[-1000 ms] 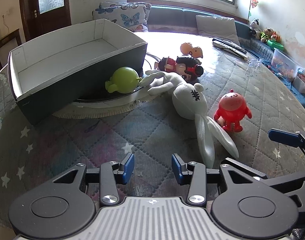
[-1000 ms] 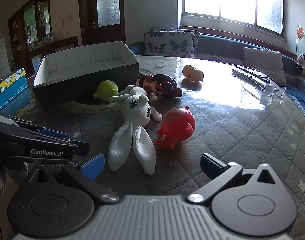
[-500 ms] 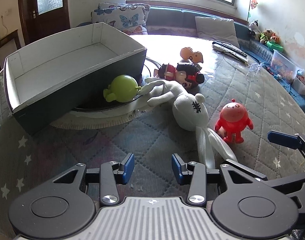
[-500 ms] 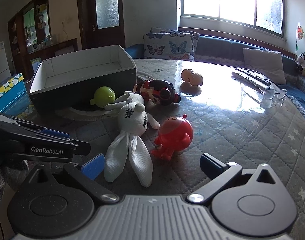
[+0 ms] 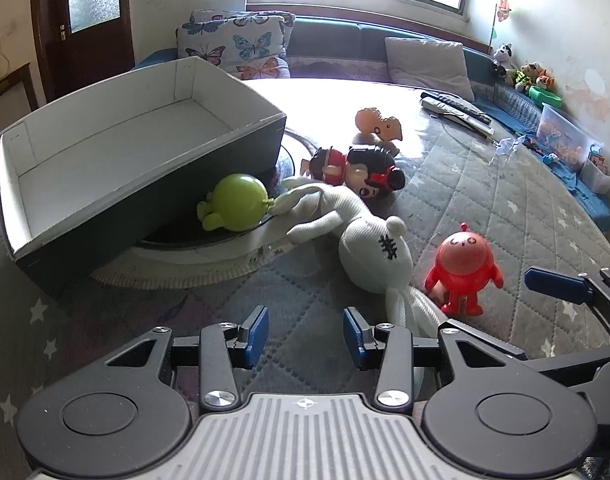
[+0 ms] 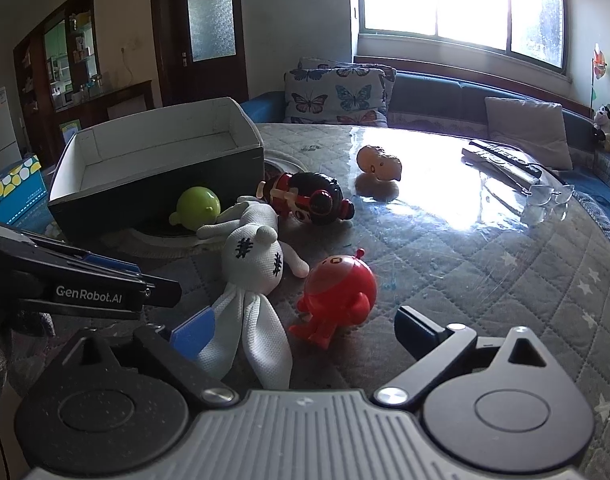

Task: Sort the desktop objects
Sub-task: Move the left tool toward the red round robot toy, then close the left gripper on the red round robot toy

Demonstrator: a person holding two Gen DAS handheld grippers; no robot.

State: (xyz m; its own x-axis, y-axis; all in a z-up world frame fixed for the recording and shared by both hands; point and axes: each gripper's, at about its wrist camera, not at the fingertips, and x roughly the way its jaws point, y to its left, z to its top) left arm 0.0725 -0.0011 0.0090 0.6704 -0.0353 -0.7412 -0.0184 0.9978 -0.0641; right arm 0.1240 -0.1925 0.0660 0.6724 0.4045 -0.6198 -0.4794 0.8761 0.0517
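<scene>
An open white-lined dark box [image 5: 117,160] rests tilted on a round turntable [image 5: 193,268]. Against it lies a green round toy [image 5: 235,202]. Beside that are a white knitted rabbit [image 5: 369,248], a black-and-red doll [image 5: 357,168], an orange toy [image 5: 377,122] and a red round figure [image 5: 463,268]. My left gripper [image 5: 305,336] stands open over bare cloth, left of the rabbit's ears. My right gripper [image 6: 305,334] is wide and closing. The red figure [image 6: 337,292] and the rabbit's [image 6: 253,268] ears lie between its fingers, untouched by the pads.
The table wears a quilted star-pattern cloth [image 5: 485,208] under glossy film. Remote controls [image 6: 501,160] and glasses [image 6: 545,200] lie at the far right. A yellow-and-blue carton [image 6: 13,188] stands left of the box [image 6: 157,160]. A sofa with cushions runs behind.
The left gripper has edged forward, so the toys sit lower in its view. In the right wrist view the red figure and rabbit lie nearer the jaws, which have narrowed slightly.
</scene>
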